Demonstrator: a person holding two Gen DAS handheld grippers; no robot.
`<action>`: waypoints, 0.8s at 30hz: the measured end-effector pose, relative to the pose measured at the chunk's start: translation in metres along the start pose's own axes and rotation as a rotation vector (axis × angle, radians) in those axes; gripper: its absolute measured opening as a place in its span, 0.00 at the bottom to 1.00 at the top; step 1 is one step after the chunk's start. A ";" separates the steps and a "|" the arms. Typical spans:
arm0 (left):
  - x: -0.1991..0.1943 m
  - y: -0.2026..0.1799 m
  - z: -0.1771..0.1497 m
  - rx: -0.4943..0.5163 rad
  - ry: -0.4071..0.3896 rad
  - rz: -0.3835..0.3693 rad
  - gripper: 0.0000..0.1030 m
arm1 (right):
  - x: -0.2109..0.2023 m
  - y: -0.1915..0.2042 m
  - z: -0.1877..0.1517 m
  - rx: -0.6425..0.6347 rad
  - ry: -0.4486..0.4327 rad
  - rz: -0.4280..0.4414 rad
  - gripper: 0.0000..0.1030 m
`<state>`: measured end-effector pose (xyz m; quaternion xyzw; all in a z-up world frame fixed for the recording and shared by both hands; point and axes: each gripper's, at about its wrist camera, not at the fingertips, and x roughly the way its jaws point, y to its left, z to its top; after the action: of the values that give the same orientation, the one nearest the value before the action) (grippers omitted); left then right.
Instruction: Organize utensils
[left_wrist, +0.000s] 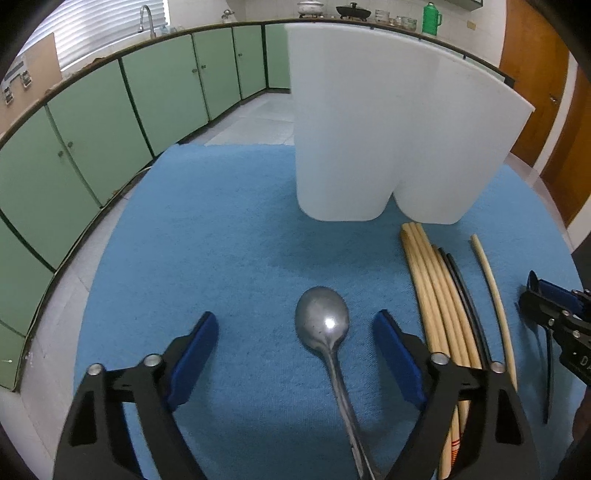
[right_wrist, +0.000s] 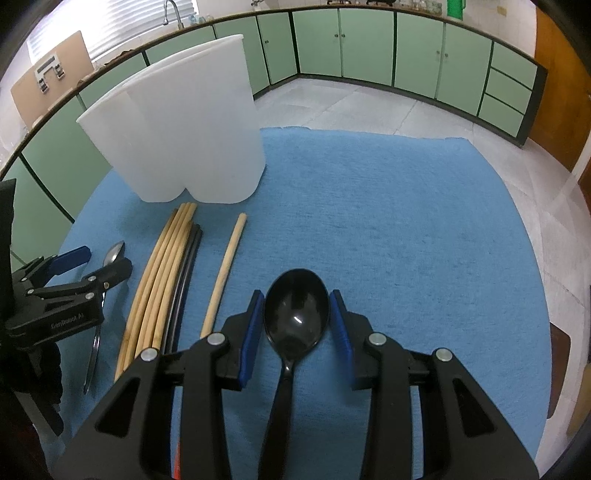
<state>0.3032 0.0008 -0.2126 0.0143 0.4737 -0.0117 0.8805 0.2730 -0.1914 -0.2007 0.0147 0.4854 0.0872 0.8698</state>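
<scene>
A dull steel spoon (left_wrist: 322, 320) lies bowl-up on the blue mat (left_wrist: 229, 229) that covers the worktop, its bowl pointing toward the white holder (left_wrist: 388, 133) and its thin handle running back under the camera. The left hand-held gripper (left_wrist: 295, 326) sits over it with its blue-padded fingers (left_wrist: 195, 354) spread wide, one on each side of the spoon bowl and clear of it.

The black plastic spoon (right_wrist: 296, 314) is glossy, with a broad oval bowl facing up and a flat handle. It also lies on the mat, farther from the holder than the chopstick ends. The right hand-held gripper (right_wrist: 296, 325) frames its bowl closely, the pads just beside the rim on both sides; whether they touch it cannot be told, and the spoon looks to rest on the mat.

Between the two spoons lies a bundle of pale wooden chopsticks (left_wrist: 432, 288) with their tips almost at the foot of the holder, a pair of black chopsticks (left_wrist: 461, 291) against them, and one single pale chopstick (right_wrist: 225, 269) set slightly apart.

The holder stands upright at the far edge of the mat, a translucent white tub with two rounded compartments side by side. Its inside cannot be seen from either view.
</scene>
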 end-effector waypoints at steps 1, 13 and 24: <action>-0.001 -0.004 -0.001 0.006 0.000 -0.003 0.77 | 0.000 -0.001 0.000 0.002 -0.001 0.002 0.35; -0.066 -0.016 -0.086 0.007 -0.024 -0.027 0.79 | -0.059 -0.002 -0.063 0.004 -0.074 -0.014 0.47; -0.075 -0.017 -0.115 -0.004 -0.034 -0.010 0.75 | -0.063 0.016 -0.110 0.004 -0.044 -0.009 0.39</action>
<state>0.1649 -0.0113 -0.2135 0.0100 0.4586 -0.0157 0.8885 0.1447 -0.1930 -0.2039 0.0162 0.4664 0.0819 0.8806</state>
